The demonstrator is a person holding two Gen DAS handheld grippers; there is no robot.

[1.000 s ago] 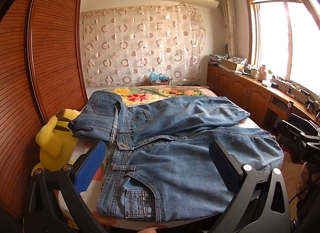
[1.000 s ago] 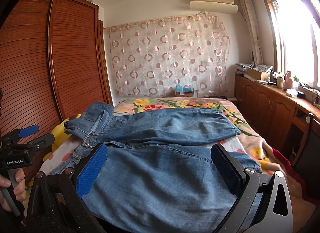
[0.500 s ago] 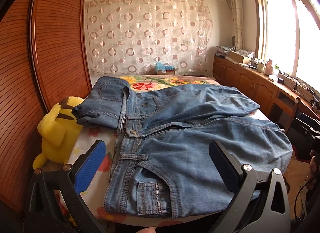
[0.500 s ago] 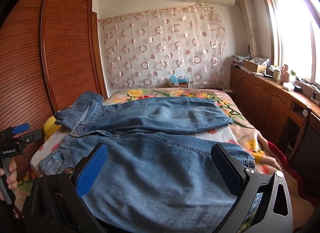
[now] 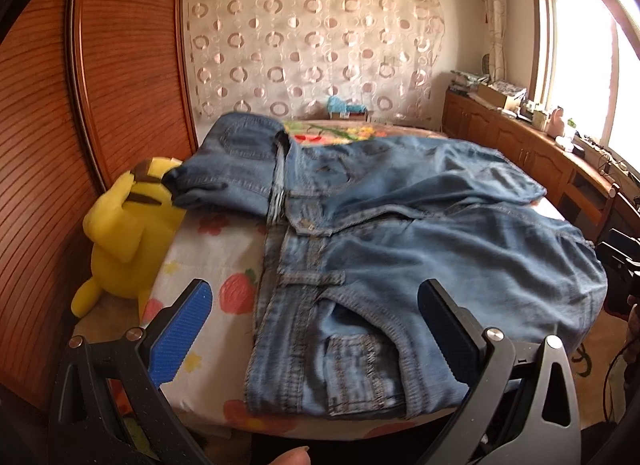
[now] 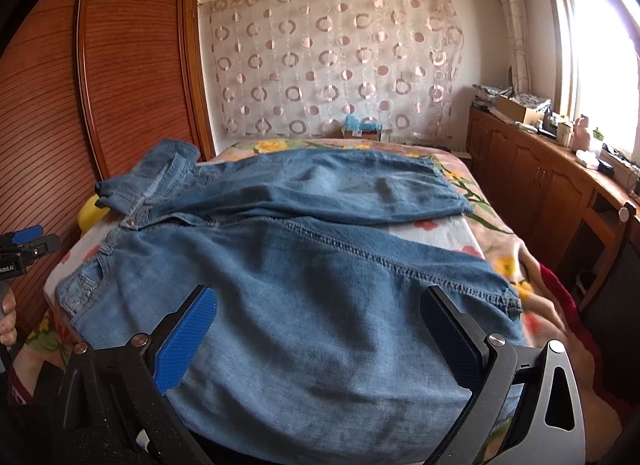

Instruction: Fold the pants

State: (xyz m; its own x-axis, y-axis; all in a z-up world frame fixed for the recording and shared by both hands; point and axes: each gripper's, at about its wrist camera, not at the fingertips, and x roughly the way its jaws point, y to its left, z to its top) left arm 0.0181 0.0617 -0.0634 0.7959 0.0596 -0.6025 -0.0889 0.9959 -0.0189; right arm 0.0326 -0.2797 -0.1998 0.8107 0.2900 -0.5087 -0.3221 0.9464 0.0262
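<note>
A pair of blue jeans (image 5: 400, 249) lies spread across the bed, waistband to the left, both legs running right. In the right wrist view the jeans (image 6: 320, 265) fill the bed, near leg in front, far leg behind. My left gripper (image 5: 312, 325) is open and empty above the near waistband and front pocket. My right gripper (image 6: 320, 329) is open and empty above the near leg. The left gripper also shows at the left edge of the right wrist view (image 6: 24, 245).
A yellow plush toy (image 5: 128, 233) sits at the bed's left edge against the wooden wardrobe (image 5: 80, 105). A floral sheet (image 5: 208, 257) covers the bed. Wooden cabinets (image 6: 540, 185) with clutter run under the window on the right. A patterned curtain hangs behind.
Both grippers have moved closer and tilted down toward the jeans; the jeans sit lower and larger in both views. Both stay open. The jeans have not moved.
</note>
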